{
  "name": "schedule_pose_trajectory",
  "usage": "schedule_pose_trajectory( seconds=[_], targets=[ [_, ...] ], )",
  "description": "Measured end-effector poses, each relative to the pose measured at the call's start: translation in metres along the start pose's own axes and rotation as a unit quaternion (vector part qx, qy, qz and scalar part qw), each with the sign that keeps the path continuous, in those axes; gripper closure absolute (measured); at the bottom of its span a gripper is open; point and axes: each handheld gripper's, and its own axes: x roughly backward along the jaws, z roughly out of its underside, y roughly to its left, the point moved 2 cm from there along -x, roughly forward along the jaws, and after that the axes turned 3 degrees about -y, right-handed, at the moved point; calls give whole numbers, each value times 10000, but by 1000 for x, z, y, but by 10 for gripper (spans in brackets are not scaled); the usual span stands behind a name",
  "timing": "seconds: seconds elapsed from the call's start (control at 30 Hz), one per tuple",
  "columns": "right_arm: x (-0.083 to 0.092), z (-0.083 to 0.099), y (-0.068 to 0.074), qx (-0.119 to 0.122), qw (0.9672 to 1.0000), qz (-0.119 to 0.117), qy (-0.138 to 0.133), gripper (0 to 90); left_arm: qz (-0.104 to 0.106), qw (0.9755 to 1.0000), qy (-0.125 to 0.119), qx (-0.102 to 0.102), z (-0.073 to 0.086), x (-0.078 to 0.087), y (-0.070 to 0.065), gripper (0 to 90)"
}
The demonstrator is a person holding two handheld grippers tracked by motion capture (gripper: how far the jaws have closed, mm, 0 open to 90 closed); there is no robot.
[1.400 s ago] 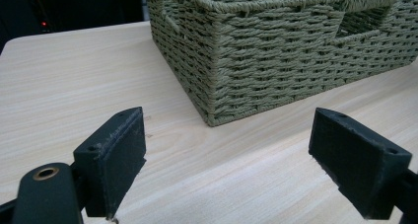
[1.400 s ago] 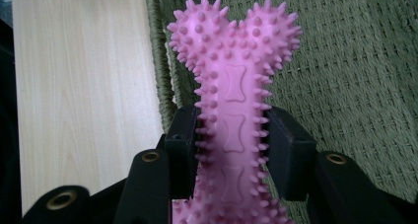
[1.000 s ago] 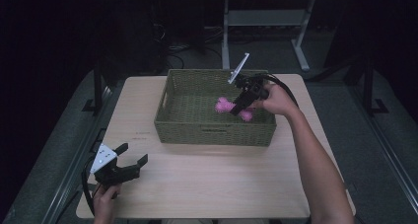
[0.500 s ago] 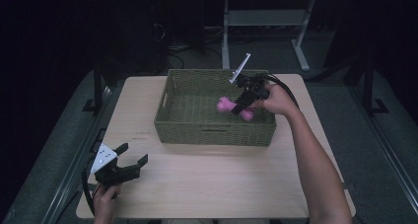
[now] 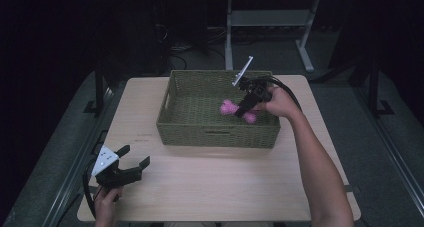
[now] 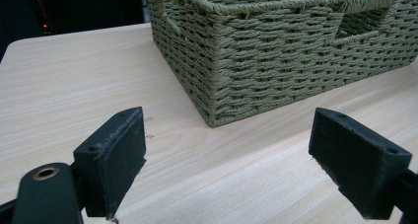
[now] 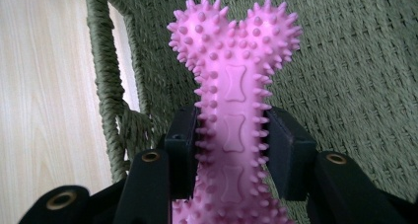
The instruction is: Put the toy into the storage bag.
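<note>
One pink spiked bone toy (image 7: pixel 231 110) sat clamped across its shaft in your right gripper (image 5: pixel 246 108), long axis running out past the jaws. You held it low inside the woven basket (image 5: pixel 215 136); your left gripper (image 5: pixel 131 163) lay spread and empty, well apart.

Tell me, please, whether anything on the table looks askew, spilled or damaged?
Nothing stands out. The woven basket sits square and intact on the table, and the pink spiky bone toy, clamped in the right gripper, looks whole.
</note>
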Motion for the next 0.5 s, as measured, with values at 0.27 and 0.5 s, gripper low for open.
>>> schedule_pose_trajectory(
  seconds=[0.27, 0.5],
  targets=[
    [-4, 3, -3, -62, 10000, -19, 39, 581, 1, 10000, 15, -6, 0, 0, -1, 139],
    [-7, 3, -4, -75, 9999, -44, 55, 581, 5, 10000, 6, -1, 0, 0, -1, 138]
  ],
)
